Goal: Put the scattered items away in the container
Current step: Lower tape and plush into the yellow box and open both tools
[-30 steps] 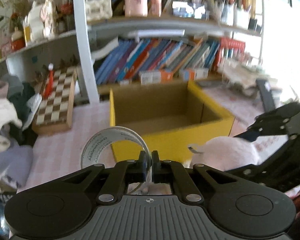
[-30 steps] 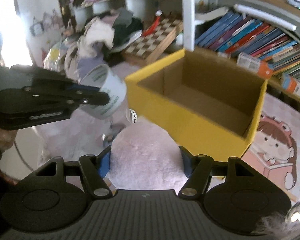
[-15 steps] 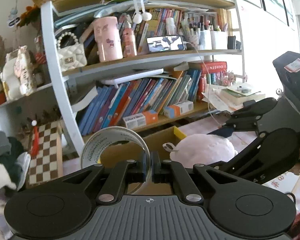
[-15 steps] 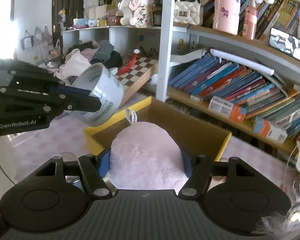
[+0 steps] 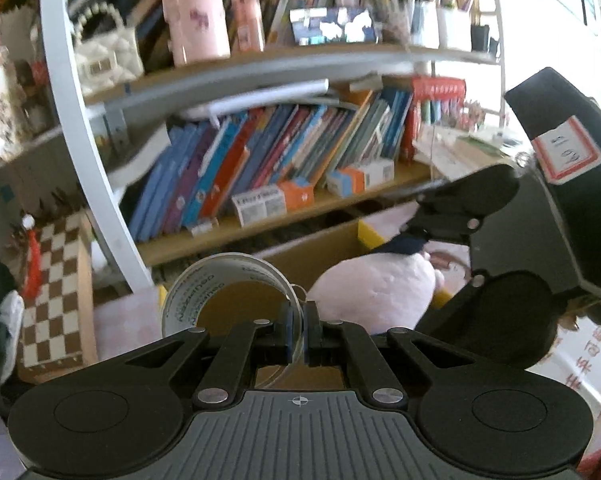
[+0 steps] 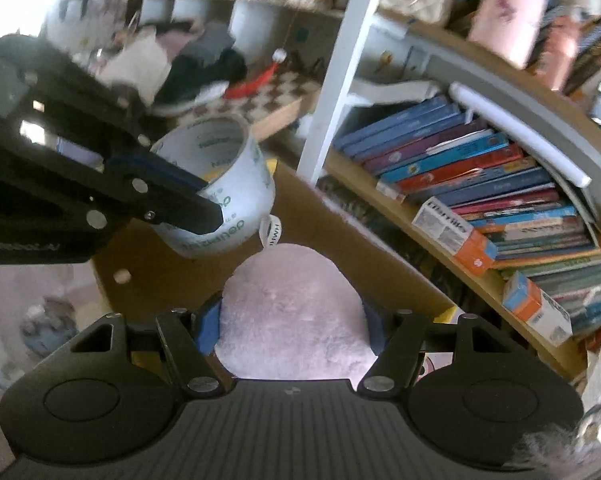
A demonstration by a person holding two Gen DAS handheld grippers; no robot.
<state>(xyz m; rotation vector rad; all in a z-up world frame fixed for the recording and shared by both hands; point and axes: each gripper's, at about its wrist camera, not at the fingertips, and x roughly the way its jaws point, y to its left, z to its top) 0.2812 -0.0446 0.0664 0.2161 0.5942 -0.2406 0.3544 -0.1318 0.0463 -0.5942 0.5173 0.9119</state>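
- Fingers (image 5: 286,330) of left gripper (image 5: 296,334) were pinched narrow on the wall of the tape roll (image 5: 224,292); one pad inside the ring, one outside; roll held upright, on edge, opening facing the camera
- from the right wrist view the same left gripper (image 6: 204,208) came in from the left; tape roll (image 6: 224,184) tilted, hanging over the near-left part of the box
- right gripper (image 6: 292,320) fingers spread moderately, clamped on both sides of the pink plush toy (image 6: 292,312); blue pads touching its flanks; white label tag (image 6: 270,232) stuck up from its top
- in the left wrist view plush toy (image 5: 376,284) sat between right gripper's fingers (image 5: 412,240), just beside the tape roll
- yellow cardboard box (image 6: 300,216) lay under and ahead of both held items; brown inside, yellow rim (image 5: 370,236); whether either item was below the rim I could not tell
- bookshelf (image 6: 480,184) behind box; chessboard (image 5: 56,288) leaning at left; both views motion-blurred
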